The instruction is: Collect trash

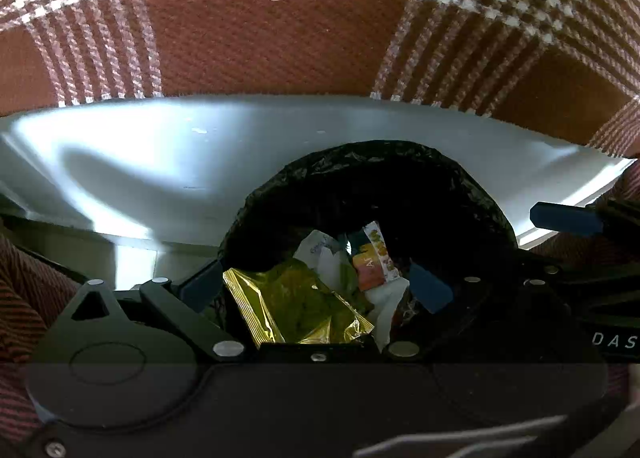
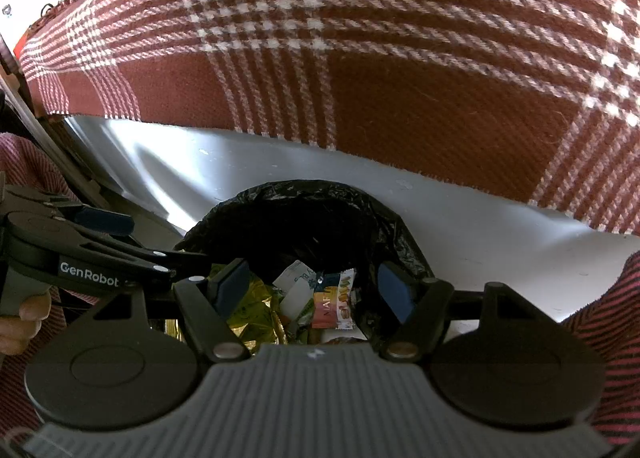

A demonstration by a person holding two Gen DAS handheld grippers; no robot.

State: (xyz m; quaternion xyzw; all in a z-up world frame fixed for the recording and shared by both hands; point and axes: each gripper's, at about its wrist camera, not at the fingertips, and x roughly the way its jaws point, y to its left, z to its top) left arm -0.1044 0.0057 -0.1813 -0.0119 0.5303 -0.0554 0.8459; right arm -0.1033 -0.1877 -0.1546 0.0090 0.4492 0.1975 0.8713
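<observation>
A bin lined with a black bag (image 1: pixel 400 177) (image 2: pixel 304 213) sits right below both grippers. Inside lie a crumpled gold wrapper (image 1: pixel 296 306) (image 2: pixel 248 314), an orange snack packet (image 1: pixel 374 264) (image 2: pixel 334 304) and white paper scraps (image 1: pixel 324 258) (image 2: pixel 292 290). My left gripper (image 1: pixel 316 286) hangs open over the bin mouth, with nothing between its blue pads. My right gripper (image 2: pixel 314 288) is open too and holds nothing. Each gripper shows in the other's view: a right pad (image 1: pixel 566 217) at the right edge, a left pad (image 2: pixel 105 220) at the left.
A brown and white plaid blanket (image 1: pixel 280 37) (image 2: pixel 400 77) drapes over a white furniture side (image 1: pixel 160 161) (image 2: pixel 480 225) just behind the bin. Red and black striped sleeves (image 2: pixel 600 318) flank the grippers. A hand (image 2: pixel 20 322) holds the left gripper's handle.
</observation>
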